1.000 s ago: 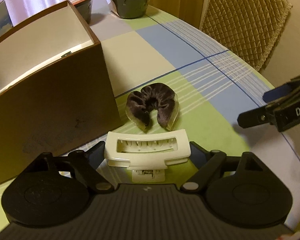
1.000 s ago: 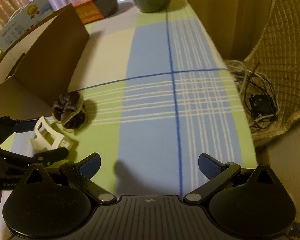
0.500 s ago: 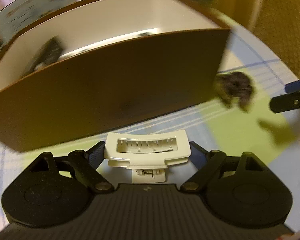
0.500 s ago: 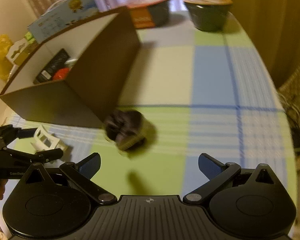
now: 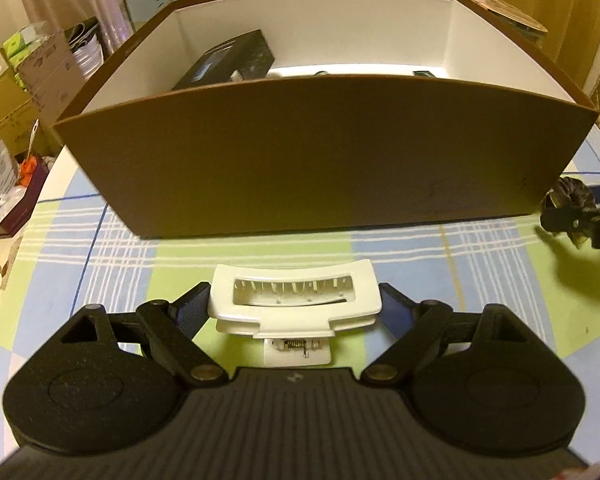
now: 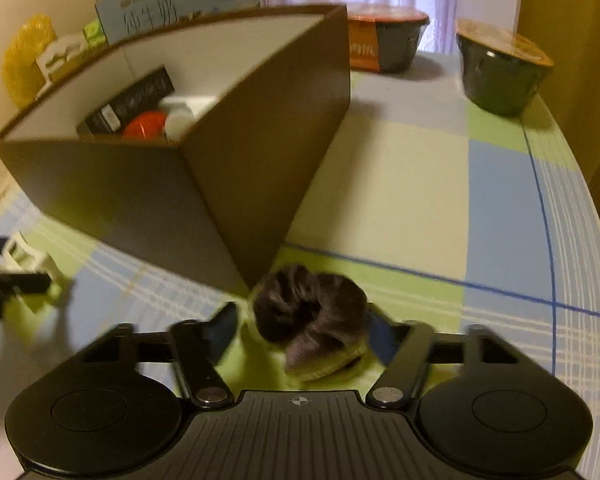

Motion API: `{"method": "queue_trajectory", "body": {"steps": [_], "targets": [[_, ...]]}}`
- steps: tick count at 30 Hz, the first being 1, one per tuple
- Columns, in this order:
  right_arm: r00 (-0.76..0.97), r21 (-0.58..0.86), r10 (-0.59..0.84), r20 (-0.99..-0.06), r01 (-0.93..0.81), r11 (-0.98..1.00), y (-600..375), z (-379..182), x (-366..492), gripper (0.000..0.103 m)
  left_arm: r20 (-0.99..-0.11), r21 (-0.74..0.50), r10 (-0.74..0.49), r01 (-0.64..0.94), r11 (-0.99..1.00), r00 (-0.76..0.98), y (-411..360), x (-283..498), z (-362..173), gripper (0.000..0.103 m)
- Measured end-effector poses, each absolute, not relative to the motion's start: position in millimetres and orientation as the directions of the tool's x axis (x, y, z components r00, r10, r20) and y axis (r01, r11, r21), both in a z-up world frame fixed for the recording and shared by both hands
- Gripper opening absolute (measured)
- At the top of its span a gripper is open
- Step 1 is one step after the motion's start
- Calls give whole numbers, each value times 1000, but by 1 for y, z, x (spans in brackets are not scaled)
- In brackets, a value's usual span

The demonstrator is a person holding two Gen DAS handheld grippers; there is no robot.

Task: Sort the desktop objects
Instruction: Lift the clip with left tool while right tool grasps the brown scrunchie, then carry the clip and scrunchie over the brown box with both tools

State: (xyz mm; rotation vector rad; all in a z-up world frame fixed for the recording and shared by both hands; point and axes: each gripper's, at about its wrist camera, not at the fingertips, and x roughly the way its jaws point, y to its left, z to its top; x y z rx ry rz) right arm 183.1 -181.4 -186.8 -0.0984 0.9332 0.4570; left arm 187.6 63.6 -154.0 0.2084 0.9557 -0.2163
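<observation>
My left gripper [image 5: 294, 300] is shut on a white hair claw clip [image 5: 296, 296], held above the checked tablecloth in front of the long side of the brown box [image 5: 320, 152]. In the right wrist view the clip [image 6: 28, 260] shows at the far left. A dark brown scrunchie clip [image 6: 312, 312] lies by the box's near corner [image 6: 260, 160], between the fingers of my right gripper [image 6: 304, 326]. Its jaws are closing; the right pad touches the scrunchie, while a small gap stays at the left pad. The scrunchie [image 5: 568, 196] also appears at the right edge of the left wrist view.
Inside the white-lined box lie a black carton [image 5: 228, 64], a red item [image 6: 144, 126] and a white one. Two lidded bowls [image 6: 500, 72] stand at the far end of the table. A milk carton box [image 6: 172, 0] and clutter sit behind the box. A padded chair is right.
The left gripper carried the white clip leftward from beside the scrunchie to face the box's long side. The right gripper moved over to the scrunchie, and its jaws narrowed around it.
</observation>
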Motion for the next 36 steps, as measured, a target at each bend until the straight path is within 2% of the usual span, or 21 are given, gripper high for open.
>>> {"method": "queue_trajectory", "body": {"steps": [1,3,6,20,36], "targets": [[519,102,335,-786,-425,899,-184,-187,179,43,-826,75,-92,270,960,556,68,188,-155,85],[519,91,333,-787,-437,895,-187,-187,172,31,-829,67,-95,266,962,551,72,187,-155,85],[495,126,357,-793,-440,889,-194,-186,163,27,-831,59,-104,272,960,547,77,186,-155,85],[382,220,417,-825,-463,859,-174,-169,119,26,-838,25,-149,310,950,525,83,183,-149,85],[369,246,512,-776,-571,783,-116,-120,112,26,-811,6,-172,301,953,559,104,173,-99,85]]}}
